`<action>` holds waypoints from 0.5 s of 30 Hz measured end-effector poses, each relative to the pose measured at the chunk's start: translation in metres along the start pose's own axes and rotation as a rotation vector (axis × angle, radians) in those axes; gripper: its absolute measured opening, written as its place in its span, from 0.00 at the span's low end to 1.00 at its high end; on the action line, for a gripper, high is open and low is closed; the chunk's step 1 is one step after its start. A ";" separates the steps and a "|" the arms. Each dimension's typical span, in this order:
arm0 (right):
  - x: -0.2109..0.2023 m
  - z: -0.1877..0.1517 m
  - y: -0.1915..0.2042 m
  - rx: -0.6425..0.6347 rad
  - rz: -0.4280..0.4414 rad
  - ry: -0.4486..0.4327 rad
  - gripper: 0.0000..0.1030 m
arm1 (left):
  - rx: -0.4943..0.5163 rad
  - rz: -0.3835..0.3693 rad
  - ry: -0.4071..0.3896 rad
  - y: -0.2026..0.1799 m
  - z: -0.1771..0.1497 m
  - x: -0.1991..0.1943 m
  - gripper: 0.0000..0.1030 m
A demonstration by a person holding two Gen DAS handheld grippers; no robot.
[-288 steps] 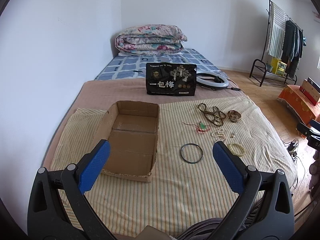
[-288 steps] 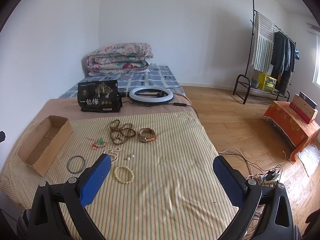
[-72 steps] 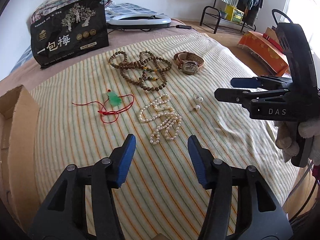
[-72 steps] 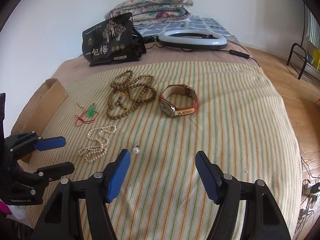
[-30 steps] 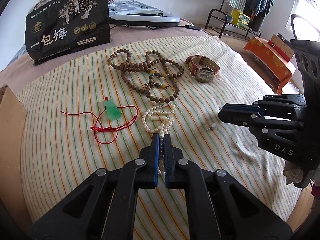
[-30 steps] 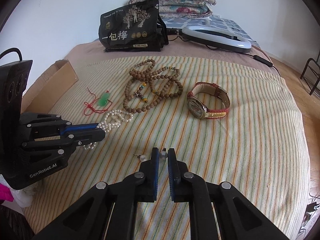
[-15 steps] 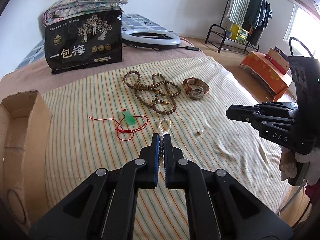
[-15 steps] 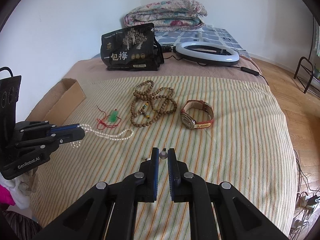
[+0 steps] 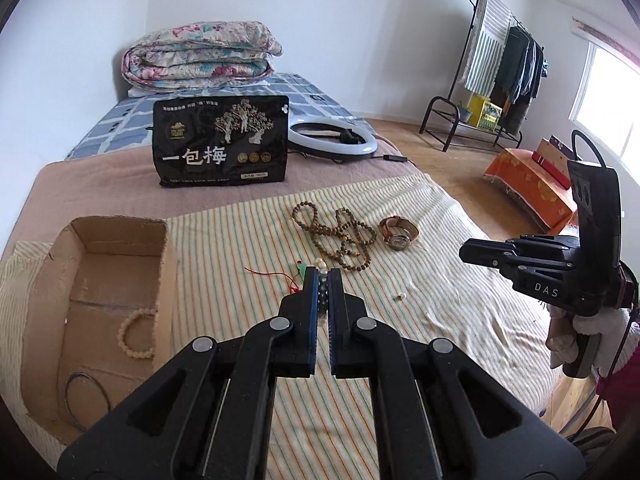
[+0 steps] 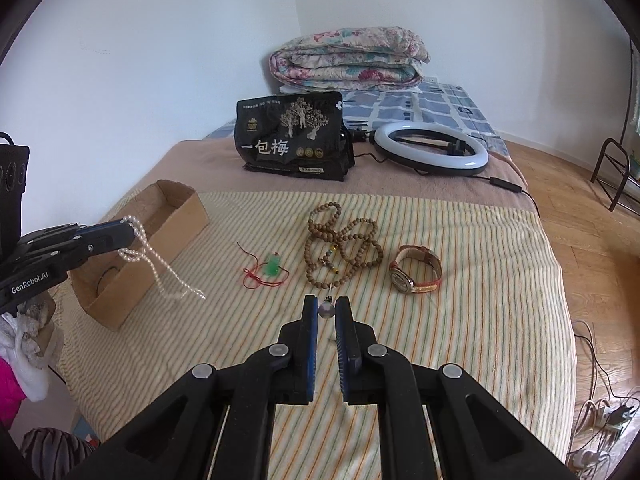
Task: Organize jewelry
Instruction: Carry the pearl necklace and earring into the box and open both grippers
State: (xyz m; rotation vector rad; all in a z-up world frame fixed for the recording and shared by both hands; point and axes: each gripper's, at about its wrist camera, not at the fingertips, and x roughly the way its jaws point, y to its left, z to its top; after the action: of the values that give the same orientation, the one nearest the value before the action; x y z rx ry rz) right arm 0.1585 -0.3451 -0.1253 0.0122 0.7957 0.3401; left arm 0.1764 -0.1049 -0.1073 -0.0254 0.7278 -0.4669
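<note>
My left gripper (image 9: 322, 276) is shut on a pearl necklace (image 10: 160, 264), which dangles from it above the striped cloth near the cardboard box (image 10: 176, 216). My right gripper (image 10: 327, 306) is shut on a pearl earring (image 10: 327, 310) and is raised over the cloth. A second pearl earring (image 9: 401, 297) lies on the cloth. The box (image 9: 108, 240) holds a cream bead bracelet (image 9: 136, 332) and a dark bangle (image 9: 86, 396). A wooden bead necklace (image 10: 340, 244), a watch (image 10: 416, 274) and a green pendant on red cord (image 10: 274, 266) lie on the cloth.
A black snack bag (image 10: 292, 138) stands behind the jewelry. A ring light (image 10: 432, 150) with its cable lies at the back right. A folded quilt (image 10: 348, 58) lies on the bed by the wall. A clothes rack (image 9: 500, 64) stands across the floor.
Both grippers have risen and pulled back from the cloth. The pearl necklace now hangs fully off the cloth from the left gripper, which has moved toward the box.
</note>
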 end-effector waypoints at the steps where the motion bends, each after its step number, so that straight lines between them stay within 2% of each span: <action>1: -0.002 0.003 0.004 -0.005 0.004 -0.006 0.06 | -0.004 0.005 -0.009 0.003 0.002 -0.006 0.02; 15: -0.018 0.044 0.076 -0.086 0.086 -0.067 0.06 | -0.061 0.104 -0.130 0.066 0.017 -0.085 0.02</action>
State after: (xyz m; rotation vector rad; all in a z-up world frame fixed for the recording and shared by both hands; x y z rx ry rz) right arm 0.1560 -0.2737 -0.0714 -0.0229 0.7152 0.4531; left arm 0.1583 -0.0126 -0.0524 -0.0743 0.6123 -0.3400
